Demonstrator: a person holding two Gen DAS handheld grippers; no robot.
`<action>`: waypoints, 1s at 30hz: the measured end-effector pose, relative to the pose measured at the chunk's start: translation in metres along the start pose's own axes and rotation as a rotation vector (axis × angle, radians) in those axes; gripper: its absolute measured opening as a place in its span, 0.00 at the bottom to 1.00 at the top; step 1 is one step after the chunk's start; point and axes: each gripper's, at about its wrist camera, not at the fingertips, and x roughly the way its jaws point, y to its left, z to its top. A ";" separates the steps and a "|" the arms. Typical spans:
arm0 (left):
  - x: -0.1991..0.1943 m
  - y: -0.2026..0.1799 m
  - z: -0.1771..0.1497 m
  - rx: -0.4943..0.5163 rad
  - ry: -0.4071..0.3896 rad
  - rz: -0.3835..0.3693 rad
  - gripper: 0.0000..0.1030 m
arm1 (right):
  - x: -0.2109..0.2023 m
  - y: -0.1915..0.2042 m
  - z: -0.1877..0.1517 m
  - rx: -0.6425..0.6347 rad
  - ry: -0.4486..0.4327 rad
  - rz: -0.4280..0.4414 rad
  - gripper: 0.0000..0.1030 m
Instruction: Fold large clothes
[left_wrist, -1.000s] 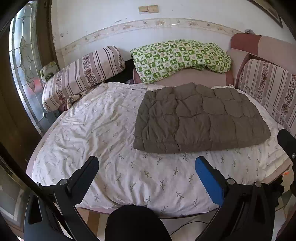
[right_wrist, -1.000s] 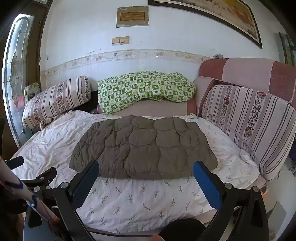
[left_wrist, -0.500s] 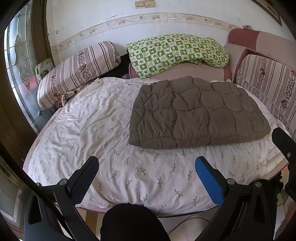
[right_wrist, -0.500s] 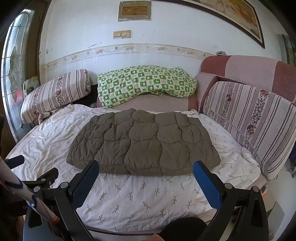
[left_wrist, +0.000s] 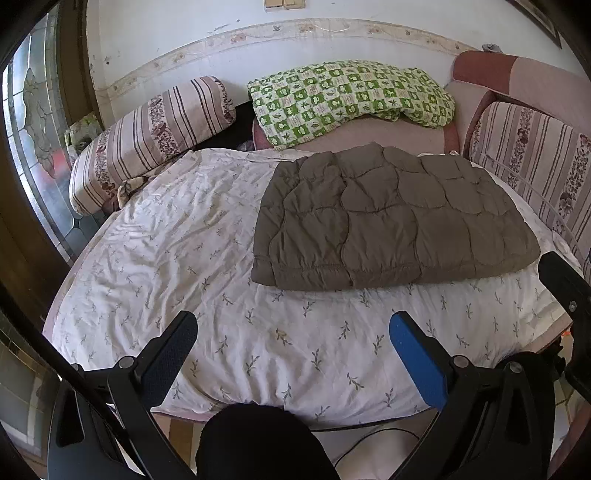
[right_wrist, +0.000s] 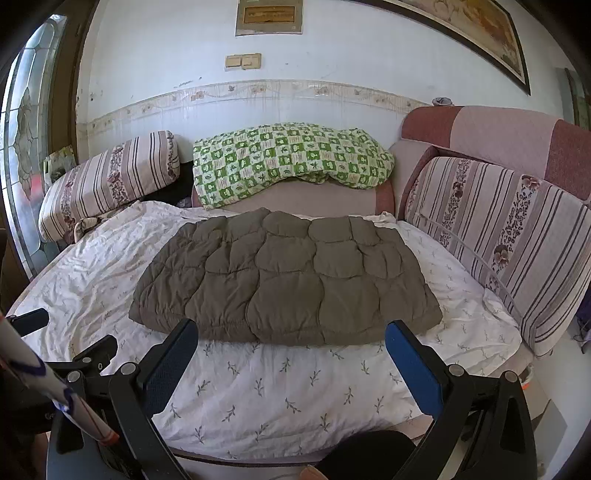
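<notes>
**Folded quilted coat on the bed, both grippers empty above the near edge**

No brand or label can be read anywhere. The framed plaque (right_wrist: 269, 16) at the top centre of the right wrist view carries a line of writing, but it is too small and blurred to make out.

The brown quilted garment (left_wrist: 391, 218) lies flat on the bed (left_wrist: 166, 258), folded into a rough rectangle, with its gathered hem turned toward the near edge. In the left wrist view it sits in the centre right of the frame, above and to the right of the left hand-held gripper (left_wrist: 291, 332), well apart from its fingers, with a stretch of leaf-print sheet between. In the right wrist view the garment (right_wrist: 288, 280) fills the middle of the frame, and the right hand-held gripper (right_wrist: 290, 341) hangs just in front of the hem, its fingertips on either side of the near edge in the picture; I cannot tell whether they touch it.

Both hand-held grippers stand wide open with nothing between their fingers.

Behind the garment, in the upper centre, a green checked quilt (right_wrist: 288, 162) is heaped on a pink cushion. A striped bolster (right_wrist: 107, 181) lies at the upper left, and a striped backrest cushion (right_wrist: 517, 251) runs along the right edge of the bed. A pair of wall switches (right_wrist: 243, 61) sits above the patterned wall border. Nothing lies on the sheet between either gripper and the garment.
</notes>
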 end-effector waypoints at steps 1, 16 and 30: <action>0.001 0.001 0.000 0.002 0.002 -0.001 1.00 | 0.000 0.001 0.000 0.000 0.001 -0.001 1.00; 0.004 0.001 -0.002 -0.001 0.017 -0.007 1.00 | 0.002 0.001 -0.003 -0.003 0.008 -0.002 1.00; 0.006 0.000 -0.005 0.002 0.027 -0.010 1.00 | 0.005 -0.002 -0.008 -0.008 0.019 -0.003 1.00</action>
